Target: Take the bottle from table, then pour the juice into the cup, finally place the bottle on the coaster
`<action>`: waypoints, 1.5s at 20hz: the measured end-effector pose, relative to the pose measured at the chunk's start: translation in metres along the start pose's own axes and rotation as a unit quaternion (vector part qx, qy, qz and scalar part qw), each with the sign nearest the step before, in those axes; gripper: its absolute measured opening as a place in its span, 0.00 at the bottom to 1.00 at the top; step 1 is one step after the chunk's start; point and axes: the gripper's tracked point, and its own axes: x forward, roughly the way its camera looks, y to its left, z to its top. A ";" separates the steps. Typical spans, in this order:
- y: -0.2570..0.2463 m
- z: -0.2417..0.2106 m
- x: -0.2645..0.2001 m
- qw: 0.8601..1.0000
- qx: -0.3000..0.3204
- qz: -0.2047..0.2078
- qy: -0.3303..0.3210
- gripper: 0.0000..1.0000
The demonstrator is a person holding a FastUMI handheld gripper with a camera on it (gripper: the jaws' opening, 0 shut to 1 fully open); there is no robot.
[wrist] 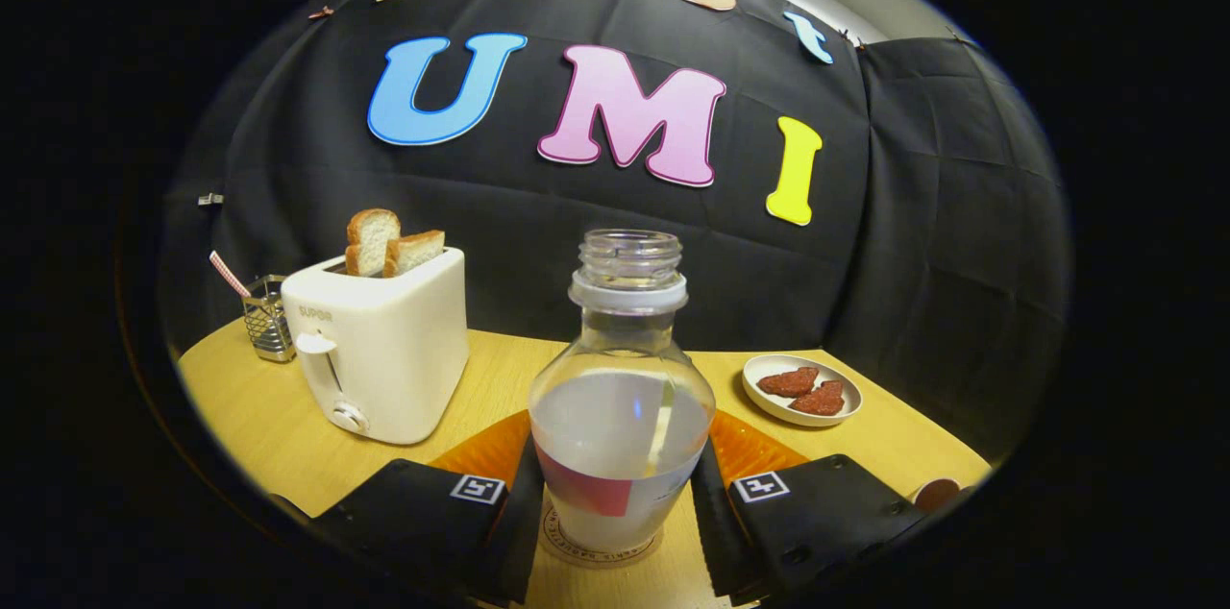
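Observation:
A clear plastic bottle (623,369) without a cap, about half full of pale juice, stands upright on a round light coaster (646,551) on the wooden table (279,426). My gripper (615,470) has the bottle's lower body between its two fingers, and both pads touch its sides. Part of a brown round rim, maybe the cup (935,493), shows off to the right of the right finger. An orange ribbed dish (480,453) lies flat just behind the bottle, partly hidden by it and the fingers.
A white toaster (380,350) with two bread slices stands ahead to the left. Behind it is a wire holder (267,319) with a striped straw. A small white plate (802,388) with two reddish pieces sits ahead to the right.

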 end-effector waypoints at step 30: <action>-0.006 0.013 -0.079 1.000 -0.026 0.005 0.013 0.97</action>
